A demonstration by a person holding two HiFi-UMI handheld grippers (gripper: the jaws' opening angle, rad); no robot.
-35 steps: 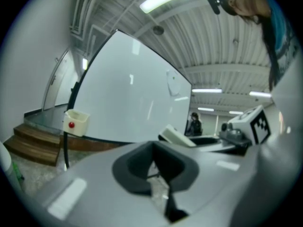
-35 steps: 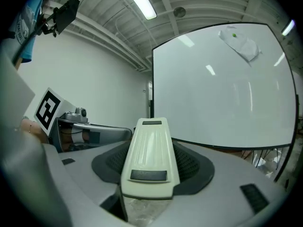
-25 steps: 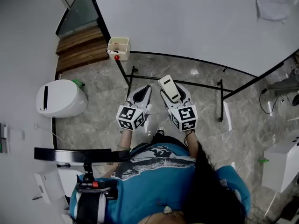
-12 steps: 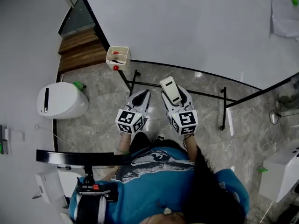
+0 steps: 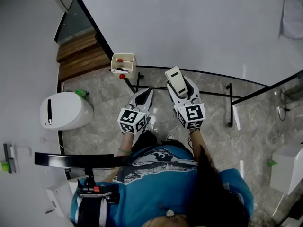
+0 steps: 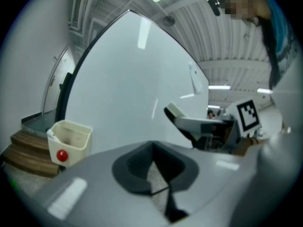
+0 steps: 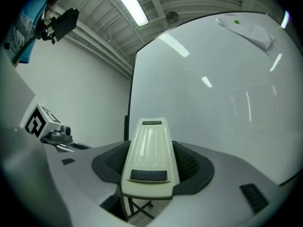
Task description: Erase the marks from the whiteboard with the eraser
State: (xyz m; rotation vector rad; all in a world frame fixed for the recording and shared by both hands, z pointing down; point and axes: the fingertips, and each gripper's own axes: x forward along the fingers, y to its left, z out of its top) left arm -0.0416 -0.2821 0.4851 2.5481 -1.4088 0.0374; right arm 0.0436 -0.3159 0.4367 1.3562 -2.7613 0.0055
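The whiteboard (image 5: 189, 27) stands in front of me, tall and white, and I see no marks on the part in view. My right gripper (image 5: 181, 85) is shut on the cream eraser (image 5: 175, 82), which points up at the board's lower edge. The right gripper view shows the eraser (image 7: 150, 155) lying between the jaws, with the whiteboard (image 7: 222, 89) close behind. My left gripper (image 5: 145, 95) hangs lower and to the left, shut on nothing. From the left gripper view the eraser (image 6: 176, 111) shows at the right.
A cream marker tray (image 5: 122, 63) with a red magnet hangs at the board's lower left corner. The board's black stand bars (image 5: 228, 97) cross the marble floor. Wooden steps (image 5: 80, 56) and a white rounded unit (image 5: 64, 110) lie at the left. A paper sheet (image 5: 292, 13) is stuck to the board at top right.
My right gripper has risen with the eraser toward the board's lower edge. The left gripper has barely moved. The whole view has shifted down and right.
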